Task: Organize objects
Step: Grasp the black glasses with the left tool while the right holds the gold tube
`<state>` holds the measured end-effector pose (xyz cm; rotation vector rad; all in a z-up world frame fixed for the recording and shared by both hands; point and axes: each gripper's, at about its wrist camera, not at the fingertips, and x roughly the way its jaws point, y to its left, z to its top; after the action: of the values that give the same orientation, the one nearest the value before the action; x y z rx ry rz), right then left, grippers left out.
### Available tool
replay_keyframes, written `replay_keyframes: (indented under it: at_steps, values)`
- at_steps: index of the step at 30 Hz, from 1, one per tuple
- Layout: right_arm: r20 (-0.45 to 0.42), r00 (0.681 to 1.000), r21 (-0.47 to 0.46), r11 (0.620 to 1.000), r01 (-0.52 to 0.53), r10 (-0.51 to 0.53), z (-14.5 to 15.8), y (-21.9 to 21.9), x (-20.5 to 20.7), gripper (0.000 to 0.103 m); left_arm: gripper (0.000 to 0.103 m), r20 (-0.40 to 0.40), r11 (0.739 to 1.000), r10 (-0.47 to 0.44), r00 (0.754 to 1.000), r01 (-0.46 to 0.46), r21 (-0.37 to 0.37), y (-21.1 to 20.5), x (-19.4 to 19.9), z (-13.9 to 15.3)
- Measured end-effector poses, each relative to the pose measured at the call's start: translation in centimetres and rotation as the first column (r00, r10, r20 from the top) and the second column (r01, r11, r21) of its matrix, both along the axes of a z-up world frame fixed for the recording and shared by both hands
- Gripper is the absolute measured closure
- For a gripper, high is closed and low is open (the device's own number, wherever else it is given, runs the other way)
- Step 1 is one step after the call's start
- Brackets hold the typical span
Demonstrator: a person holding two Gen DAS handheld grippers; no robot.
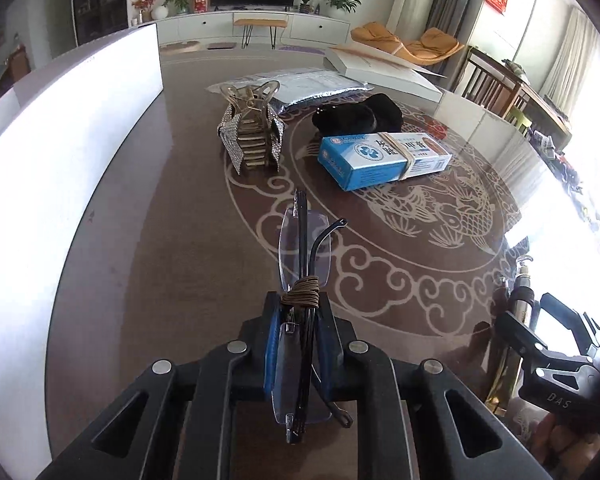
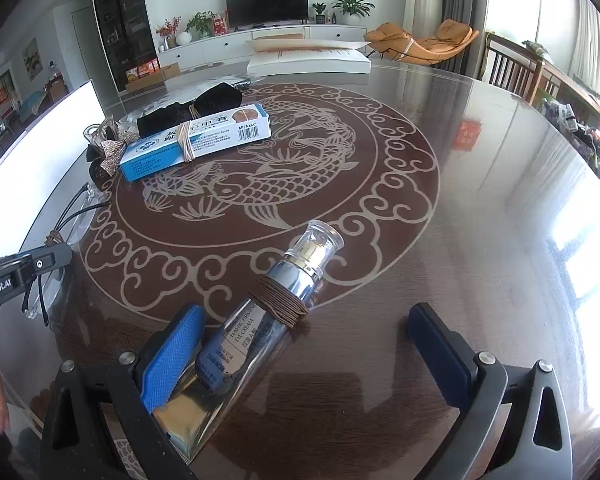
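Observation:
My left gripper (image 1: pixel 299 312) is shut on folded rimless glasses (image 1: pixel 305 248) with a brown hair tie (image 1: pixel 302 291) wound round them, held above the round table (image 1: pixel 180 264). In the right wrist view the left gripper (image 2: pixel 50 258) and the glasses (image 2: pixel 74 210) are at the far left. My right gripper (image 2: pixel 306 336) is open around a silver eye-cream tube (image 2: pixel 260 328) that lies on the table, wrapped in a brown hair tie (image 2: pixel 278 300); the tube rests against the left blue pad (image 2: pixel 174 354). The tube (image 1: pixel 516 320) also shows in the left wrist view at right.
A blue medicine box (image 1: pixel 384 154) with a rubber band, a rhinestone hair claw (image 1: pixel 252 132), a black cloth (image 1: pixel 360 114) and a silver mailer (image 1: pixel 300 86) lie further back. A white panel (image 1: pixel 60 152) stands at left. A white flat box (image 2: pixel 312 58) is at the far edge.

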<state>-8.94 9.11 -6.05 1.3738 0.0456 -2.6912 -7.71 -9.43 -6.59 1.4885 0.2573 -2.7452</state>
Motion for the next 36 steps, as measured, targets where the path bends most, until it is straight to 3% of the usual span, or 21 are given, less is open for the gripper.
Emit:
replay_keyframes:
  at_steps: [5, 7, 11, 13, 16, 21, 27, 30, 32, 34, 35, 36]
  values:
    - [-0.001, 1.000, -0.002, 1.000, 0.000, 0.000, 0.0, 0.0, 0.0, 0.001, 0.074, -0.034, 0.997, -0.021, 0.999, 0.018, -0.069, 1.1, 0.5, -0.1]
    - [-0.001, 1.000, -0.003, 1.000, 0.000, 0.000, 0.0, 0.0, 0.0, 0.001, 0.043, -0.016, 0.992, -0.025, 1.000, 0.023, -0.127, 1.2, 0.2, -0.2]
    - [-0.001, 1.000, -0.002, 1.000, 0.000, 0.000, 0.0, 0.0, -0.1, 0.001, 0.030, -0.030, 0.991, -0.037, 0.999, 0.033, -0.127, 0.5, 0.4, -0.6]
    - [0.000, 1.000, -0.001, 1.000, 0.000, 0.000, 0.0, 0.0, 0.0, 0.001, 0.013, -0.037, 0.987, -0.043, 0.998, 0.037, -0.156, 0.5, 0.4, -0.9]
    - [-0.001, 1.000, -0.004, 1.000, -0.001, 0.001, 0.0, 0.0, -0.1, 0.001, 0.000, -0.022, 0.989, -0.029, 0.999, 0.025, -0.143, 0.1, 0.2, -1.3]
    - [-0.007, 1.000, -0.041, 0.999, -0.004, 0.004, 0.1, 0.4, 0.0, 0.000, 0.000, -0.025, 0.989, -0.023, 0.999, 0.020, -0.145, 0.3, 0.3, -1.3]
    - [-0.047, 0.998, -0.265, 0.964, 0.020, -0.033, 0.6, 3.6, 1.0, 0.000, 0.000, -0.020, 0.989, -0.025, 0.999, 0.022, -0.144, 0.3, 0.2, -1.4]
    - [-0.016, 0.998, -0.273, 0.961, 0.055, -0.061, 0.9, 3.4, 1.8, 0.002, 0.000, 0.019, 0.988, -0.054, 0.998, 0.056, -0.143, 0.2, -0.1, -1.2]
    - [0.025, 0.999, -0.260, 0.965, 0.040, -0.035, 1.2, 1.9, 1.8, 0.012, 0.000, 0.058, 0.986, -0.082, 0.995, 0.089, -0.138, 0.2, -0.2, -1.1]
    - [0.072, 0.997, -0.180, 0.983, 0.035, -0.022, 1.3, -0.4, 1.2, 0.024, 0.001, 0.059, 0.986, -0.086, 0.995, 0.094, -0.140, 0.2, -0.2, -1.1]
    - [0.096, 0.995, -0.106, 0.994, 0.032, -0.022, 1.3, -1.6, 0.8, 0.036, 0.008, 0.037, 0.986, -0.085, 0.996, 0.089, -0.142, 0.2, 0.1, -0.9]
    - [0.112, 0.994, -0.036, 0.999, 0.019, -0.015, 1.2, -2.7, 0.6, 0.048, 0.036, 0.008, 0.986, -0.087, 0.996, 0.088, -0.145, 0.1, 0.4, -0.5]
